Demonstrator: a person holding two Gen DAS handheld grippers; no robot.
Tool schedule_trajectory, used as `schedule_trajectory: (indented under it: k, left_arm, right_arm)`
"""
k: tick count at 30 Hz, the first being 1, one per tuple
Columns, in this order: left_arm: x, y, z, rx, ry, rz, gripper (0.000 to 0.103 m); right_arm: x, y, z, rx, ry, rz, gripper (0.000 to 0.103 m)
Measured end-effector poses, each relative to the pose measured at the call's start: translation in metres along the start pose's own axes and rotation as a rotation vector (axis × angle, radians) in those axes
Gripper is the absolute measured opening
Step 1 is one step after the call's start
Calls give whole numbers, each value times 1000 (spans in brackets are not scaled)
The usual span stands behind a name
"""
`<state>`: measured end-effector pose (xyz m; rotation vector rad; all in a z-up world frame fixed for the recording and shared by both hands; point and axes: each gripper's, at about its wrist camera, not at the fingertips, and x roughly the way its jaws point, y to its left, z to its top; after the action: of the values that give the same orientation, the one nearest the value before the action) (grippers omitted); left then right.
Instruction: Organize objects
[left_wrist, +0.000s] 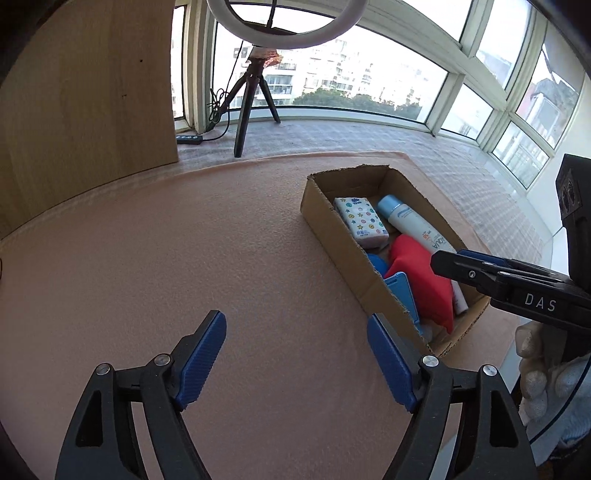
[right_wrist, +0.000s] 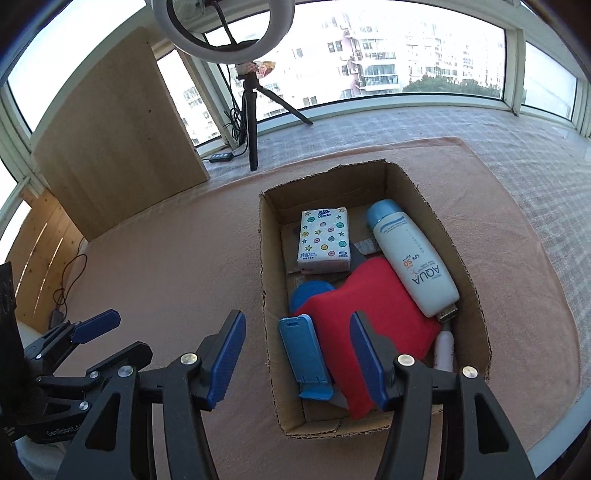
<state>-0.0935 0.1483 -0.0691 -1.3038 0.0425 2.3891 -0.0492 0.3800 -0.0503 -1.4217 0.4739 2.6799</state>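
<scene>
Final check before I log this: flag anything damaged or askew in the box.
The box has ragged, torn top edges, its flaps apparently ripped off. The red cloth lies crumpled over other items. Nothing spilled.

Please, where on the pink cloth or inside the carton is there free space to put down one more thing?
The pink cloth is bare between the cardboard box and the wooden panel. Inside the box, only the far end behind the tissue pack is free. The near part is crowded: red cloth, sunscreen bottle, blue stand.
</scene>
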Motion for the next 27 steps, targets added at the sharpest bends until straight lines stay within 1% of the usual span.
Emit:
schedule_trajectory:
  k: [3,7,10,13,17,20,27]
  left_arm:
    - [-17,22,-15,-15,-8,56,88]
    - [-38,55,-33,-59,-17,115,91]
    - [-49,78,-45,-97,-6,132,93]
    - [-60,96,-55,-116,-15,158,93]
    - [-73,113,-66,-121,-29,182,93]
    - [-79,128,-73,-141,-32,181,93]
    - [-84,149,-82,-148,-23,195,93]
  right_arm:
    - [-1,25,-15,-27,-3,-18,55]
    - [-3,59,-34,-42,-2,-5,55]
    - [-3,82,-44,-56,1,4,55]
    - [0,102,-51,-78,1,0,56]
    - [2,124,-57,-98,-4,-5,56]
    - [4,137,-61,-110,-8,-12,56]
    - [9,160,-68,-127,-15,-30,56]
